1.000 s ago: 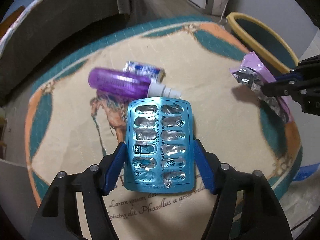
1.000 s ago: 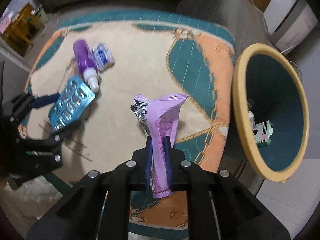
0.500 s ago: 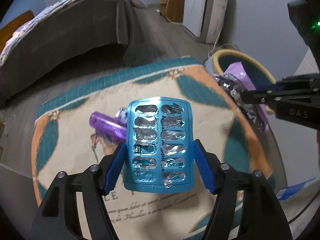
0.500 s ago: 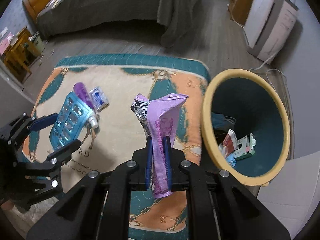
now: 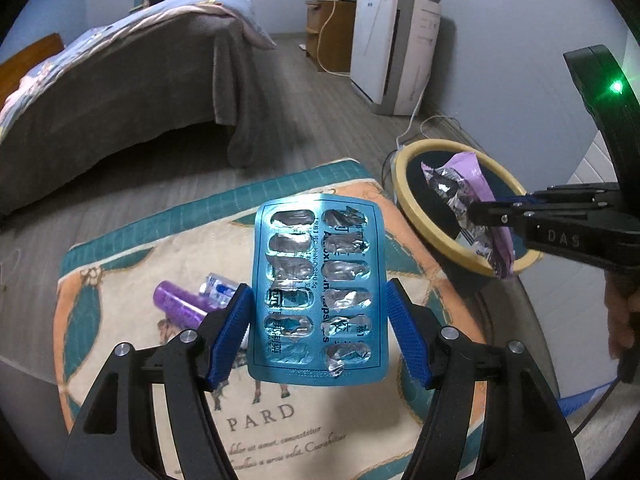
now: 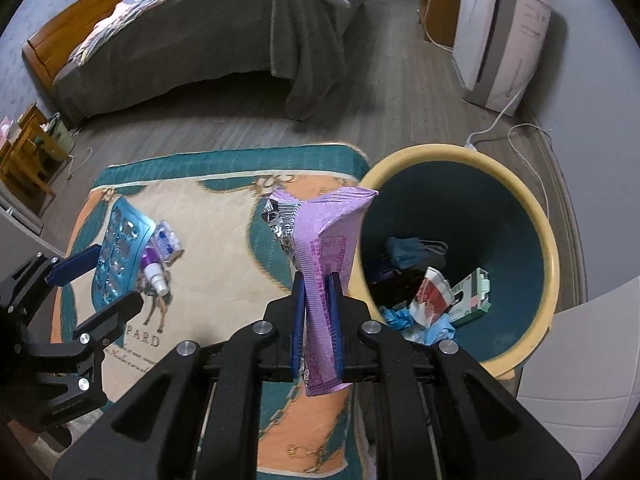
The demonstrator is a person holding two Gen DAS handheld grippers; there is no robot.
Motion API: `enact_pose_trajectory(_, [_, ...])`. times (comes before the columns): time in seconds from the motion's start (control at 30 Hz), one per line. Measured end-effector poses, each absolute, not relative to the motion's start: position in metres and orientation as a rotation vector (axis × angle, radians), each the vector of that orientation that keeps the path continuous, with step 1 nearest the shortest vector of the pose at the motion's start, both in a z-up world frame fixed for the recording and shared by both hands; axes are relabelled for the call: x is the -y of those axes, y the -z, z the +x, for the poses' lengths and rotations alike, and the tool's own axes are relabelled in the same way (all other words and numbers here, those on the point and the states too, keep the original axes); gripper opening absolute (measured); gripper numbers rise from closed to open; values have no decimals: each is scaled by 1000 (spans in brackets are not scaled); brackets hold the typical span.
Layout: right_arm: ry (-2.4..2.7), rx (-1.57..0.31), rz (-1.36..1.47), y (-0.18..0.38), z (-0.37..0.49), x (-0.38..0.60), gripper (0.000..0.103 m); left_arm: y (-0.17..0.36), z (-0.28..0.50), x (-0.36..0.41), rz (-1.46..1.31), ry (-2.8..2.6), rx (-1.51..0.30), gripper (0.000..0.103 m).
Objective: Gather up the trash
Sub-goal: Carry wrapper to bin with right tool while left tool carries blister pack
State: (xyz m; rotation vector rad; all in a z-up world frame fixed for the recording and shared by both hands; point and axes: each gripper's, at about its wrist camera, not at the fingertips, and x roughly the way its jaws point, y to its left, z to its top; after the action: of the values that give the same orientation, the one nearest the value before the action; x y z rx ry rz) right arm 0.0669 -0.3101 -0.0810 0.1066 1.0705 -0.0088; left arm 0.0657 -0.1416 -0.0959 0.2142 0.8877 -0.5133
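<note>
At far left of the bedroom floor, a rug [image 6: 224, 216] printed with a horse and the word "PARD" lies beside a grey-covered bed [image 6: 208, 28]. On it rest a purple bottle [image 5: 180, 307] with a white cap and, touching it, a small blue-and-white packet [image 5: 218, 286]. My left gripper [image 5: 318, 320] hangs above them, its blue pads pressed against the two long edges of a teal blister pack [image 5: 316, 300], whose foil pockets are torn open; the pack stands upright between the jaws, clear of the rug. In the right wrist view the same gripper [image 6: 96, 280] carries the pack [image 6: 120, 248] above the bottle [image 6: 154, 268].

Moving right, my right gripper [image 6: 316, 320] is clamped narrow on a purple foil-lined wrapper [image 6: 324, 248], pinching it near its lower end so that the crumpled open top rises above the fingers. The wrapper sits at the near rim of a round bin [image 6: 548, 240], yellow-edged and teal inside, which stands just off the rug's right edge. Seen from the left wrist, that wrapper [image 5: 468, 196] overlaps the bin's mouth [image 5: 424, 216]. Inside the bin lie crumpled blue paper [image 6: 424, 320], a red-and-white wrapper [image 6: 434, 296] and a green-and-white carton [image 6: 472, 292]. A white appliance [image 6: 504, 32] stands against the far wall.
</note>
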Motion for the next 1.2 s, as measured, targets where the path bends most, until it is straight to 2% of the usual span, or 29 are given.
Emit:
enact_pose_trajectory(0.63, [49, -1030, 254, 80, 82, 378, 11, 92, 63, 188, 324, 561, -850, 69])
enact_pose_trajectory(1.2, [225, -1039, 475, 110, 70, 467, 11, 97, 74, 265, 297, 674, -877, 69])
